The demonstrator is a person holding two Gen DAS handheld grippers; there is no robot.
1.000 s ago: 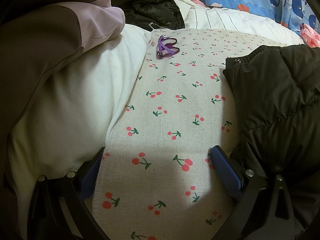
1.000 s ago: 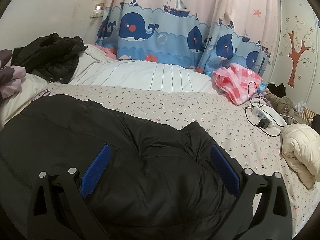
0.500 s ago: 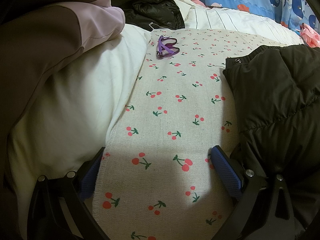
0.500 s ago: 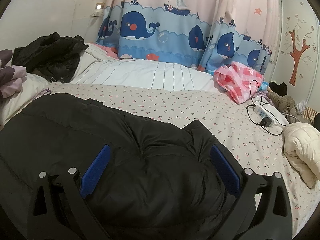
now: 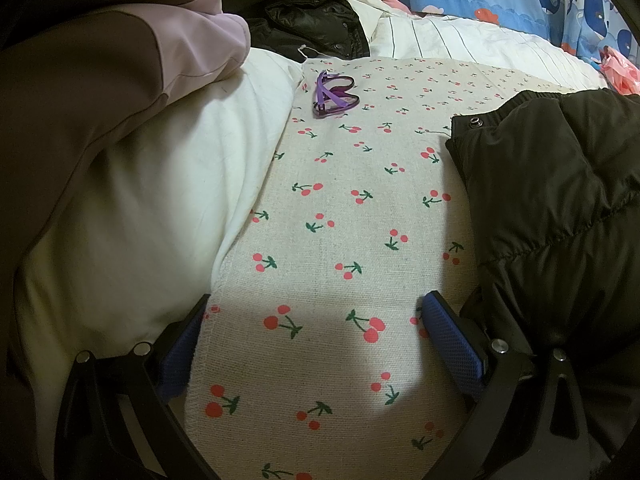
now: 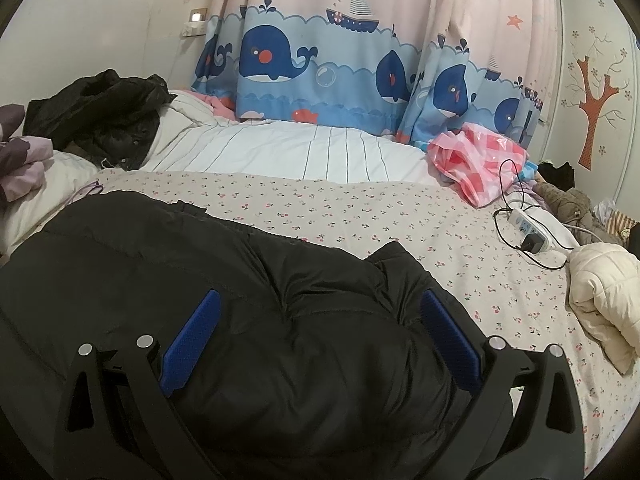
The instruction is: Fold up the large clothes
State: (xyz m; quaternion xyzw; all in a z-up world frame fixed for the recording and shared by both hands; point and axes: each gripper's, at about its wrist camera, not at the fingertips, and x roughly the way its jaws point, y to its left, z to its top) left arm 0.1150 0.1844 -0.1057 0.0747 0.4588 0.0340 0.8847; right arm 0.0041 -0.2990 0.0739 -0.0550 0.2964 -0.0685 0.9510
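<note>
A big black puffer jacket (image 6: 224,292) lies spread on the cherry-print bed sheet (image 6: 360,216). My right gripper (image 6: 320,332) hovers over its middle, open, blue pads wide apart with nothing between them. In the left wrist view the jacket's edge (image 5: 560,208) with a snap button fills the right side. My left gripper (image 5: 316,344) is open low over the bare sheet (image 5: 340,220), just left of the jacket, its left finger against a white pillow (image 5: 160,208).
Purple glasses (image 5: 334,94) lie on the sheet ahead. A brown and lilac garment (image 5: 120,60) rests on the pillow. Another black jacket (image 6: 104,116), a pink checked bag (image 6: 476,160), a power strip with cable (image 6: 528,232) and a cream puffer jacket (image 6: 604,296) sit around the bed.
The right wrist view has risen and tilted slightly, so the jacket sits a little lower in frame. The left gripper has not moved.
</note>
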